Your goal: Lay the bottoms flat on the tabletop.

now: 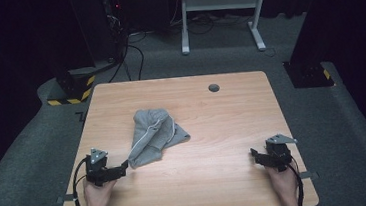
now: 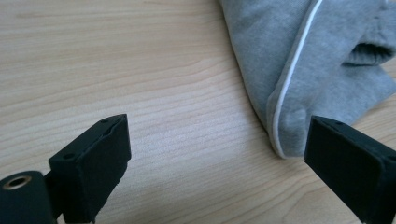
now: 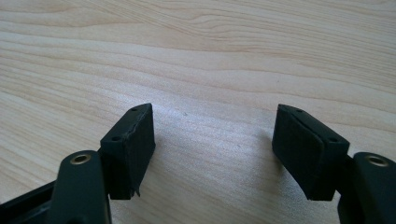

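So, grey garment (image 1: 155, 135) lying crumpled mid-table (image 1: 223, 129), near corner just off left gripper (image 1: 124, 166) tip; left jaws gaping wide, nothing pinched; right gripper (image 1: 253, 153) sitting well apart, jaws spread over bare wood.

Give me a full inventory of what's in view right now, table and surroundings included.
Crumpled grey fabric garment with white piping: one, grey, left of table centre, beside the left gripper's tips.
Light wooden table: one, pale brown, mid-frame.
Round cable hole: one, dark grey, far edge of the table.
White metal desk frame: one, white, on the floor behind.
Yellow-black striped base: one, far left on the floor.
Left gripper: one, black, open, near left edge.
Right gripper: one, black, open over bare wood, near right edge.
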`<state>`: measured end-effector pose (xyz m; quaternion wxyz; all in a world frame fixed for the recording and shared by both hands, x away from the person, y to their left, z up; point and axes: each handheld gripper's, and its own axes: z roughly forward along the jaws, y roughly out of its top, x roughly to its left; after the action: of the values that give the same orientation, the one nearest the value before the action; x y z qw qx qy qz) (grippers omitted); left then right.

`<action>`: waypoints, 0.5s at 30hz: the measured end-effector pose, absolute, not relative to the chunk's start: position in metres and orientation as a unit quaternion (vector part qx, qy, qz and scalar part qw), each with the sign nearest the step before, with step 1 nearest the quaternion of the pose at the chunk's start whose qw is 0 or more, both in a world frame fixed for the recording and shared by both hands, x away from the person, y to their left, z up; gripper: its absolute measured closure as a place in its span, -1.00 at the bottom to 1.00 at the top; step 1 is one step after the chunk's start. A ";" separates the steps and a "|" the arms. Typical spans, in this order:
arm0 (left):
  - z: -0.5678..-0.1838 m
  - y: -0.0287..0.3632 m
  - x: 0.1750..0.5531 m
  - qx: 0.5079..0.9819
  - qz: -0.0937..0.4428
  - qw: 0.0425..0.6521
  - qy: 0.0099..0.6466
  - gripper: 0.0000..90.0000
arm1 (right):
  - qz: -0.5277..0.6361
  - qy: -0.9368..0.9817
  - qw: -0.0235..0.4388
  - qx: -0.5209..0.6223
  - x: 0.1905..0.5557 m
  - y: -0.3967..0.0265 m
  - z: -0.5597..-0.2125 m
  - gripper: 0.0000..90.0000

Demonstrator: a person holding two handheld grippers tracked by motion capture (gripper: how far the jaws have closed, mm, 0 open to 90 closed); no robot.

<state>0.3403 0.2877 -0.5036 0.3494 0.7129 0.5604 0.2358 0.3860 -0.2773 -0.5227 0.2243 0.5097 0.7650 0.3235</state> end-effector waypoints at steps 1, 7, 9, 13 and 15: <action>-0.501 0.287 0.340 0.715 0.235 0.350 0.558 -0.84 | 0.324 0.765 0.224 0.510 0.386 -0.277 -0.523 -0.35; -0.494 0.282 0.341 0.717 0.224 0.357 0.556 -0.86 | 0.324 0.765 0.224 0.509 0.386 -0.277 -0.523 -0.35; -0.491 0.280 0.342 0.720 0.223 0.360 0.551 -0.86 | 0.324 0.765 0.224 0.510 0.386 -0.277 -0.523 -0.35; -0.488 0.275 0.344 0.723 0.222 0.364 0.544 -0.85 | 0.324 0.766 0.224 0.508 0.386 -0.277 -0.523 -0.35; -0.487 0.273 0.344 0.728 0.216 0.363 0.540 -0.84 | 0.324 0.766 0.224 0.508 0.386 -0.277 -0.523 -0.35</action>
<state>0.3444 0.2726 -0.4873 0.3632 0.7281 0.5396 0.2165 0.3861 -0.2774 -0.5227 0.2242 0.5081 0.7658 0.3241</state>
